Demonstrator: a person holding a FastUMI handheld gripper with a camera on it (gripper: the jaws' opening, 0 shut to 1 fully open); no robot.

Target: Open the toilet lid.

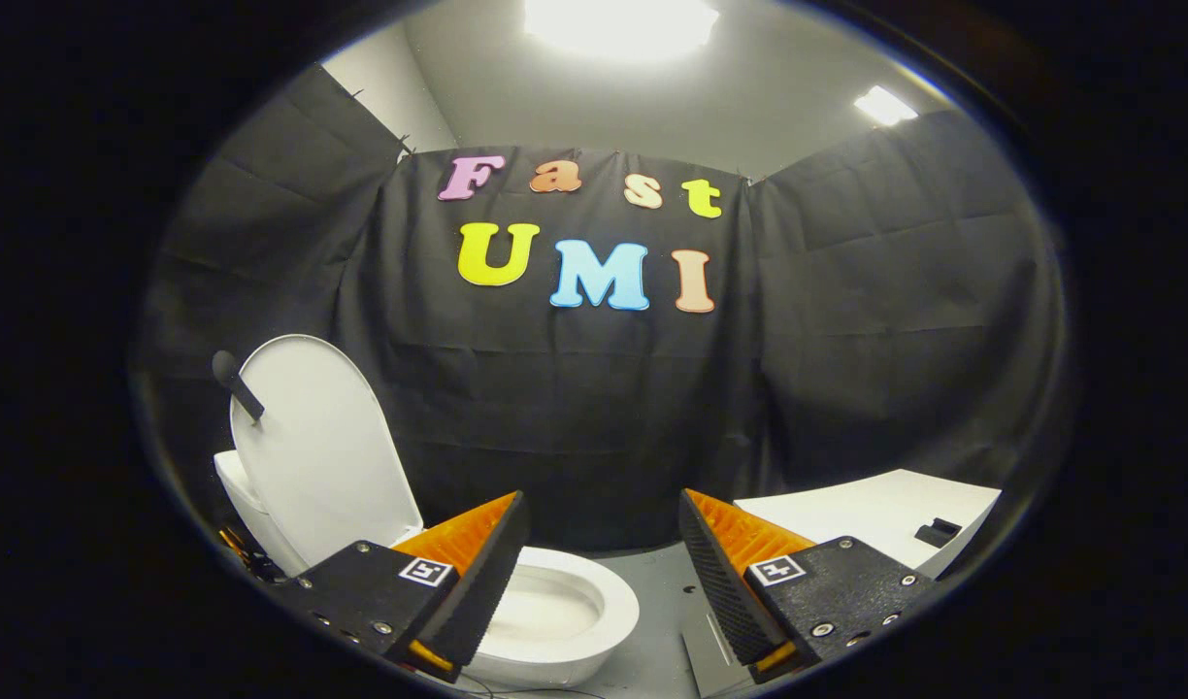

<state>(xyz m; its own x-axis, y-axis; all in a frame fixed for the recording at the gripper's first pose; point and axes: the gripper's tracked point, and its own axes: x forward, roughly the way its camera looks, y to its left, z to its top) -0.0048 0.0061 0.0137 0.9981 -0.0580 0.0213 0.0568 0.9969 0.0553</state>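
A white toilet stands low, ahead of my left finger. Its lid [313, 447] is raised upright and leans back toward the tank, with a small dark handle [237, 383] sticking out near its top edge. The seat ring and bowl [565, 607] lie uncovered, partly hidden behind my left finger. My gripper [602, 515] is open, its fingers spread wide with nothing between them. It sits back from the toilet and touches neither lid nor bowl.
A white table or counter [875, 515] with a small dark object [939, 532] on it stands beyond my right finger. Grey floor [657, 641] runs between the toilet and this counter. Black cloth walls close the booth behind.
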